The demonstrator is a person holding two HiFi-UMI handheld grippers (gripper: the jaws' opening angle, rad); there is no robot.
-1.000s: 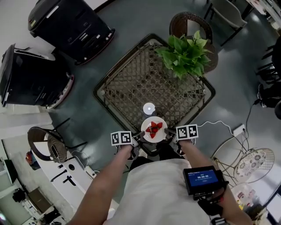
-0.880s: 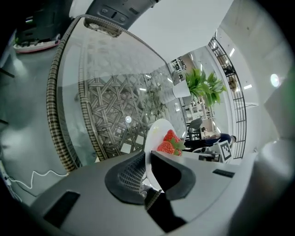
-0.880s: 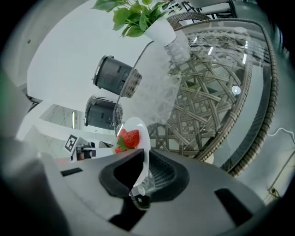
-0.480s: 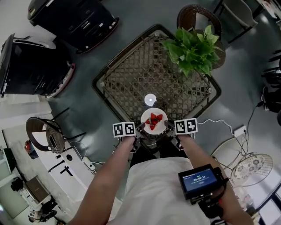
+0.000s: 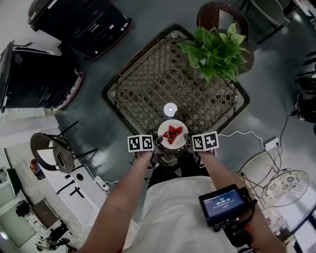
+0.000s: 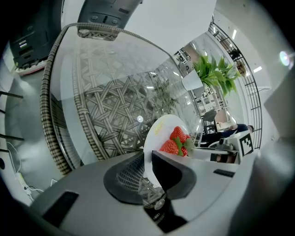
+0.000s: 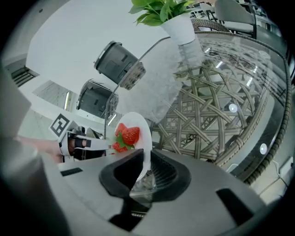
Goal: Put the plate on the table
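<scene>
A small white plate (image 5: 163,129) with several strawberries (image 5: 172,133) is over the near corner of the glass-topped wicker table (image 5: 148,89); I cannot tell if it touches the glass. My left gripper (image 5: 159,143) has the plate's left rim (image 6: 161,131) between its jaws. Those jaws have just been opening a little, and the pads still lie against the rim. My right gripper (image 5: 187,143) is shut on the opposite rim (image 7: 140,120). The strawberries (image 6: 176,140) sit just beyond the left gripper (image 6: 148,170), and the strawberries (image 7: 125,136) lie just beyond the right gripper (image 7: 144,173).
A small white disc (image 5: 170,109) lies on the glass just beyond the plate. A potted plant (image 5: 217,49) stands at the table's far right. Wicker chairs (image 5: 217,12) (image 5: 49,153) and black machines (image 5: 34,74) stand around. A cable and power strip (image 5: 270,144) lie at right.
Both grippers and the plate have sunk slightly and shifted a little farther over the table's near corner. The plate stays between both pairs of jaws.
</scene>
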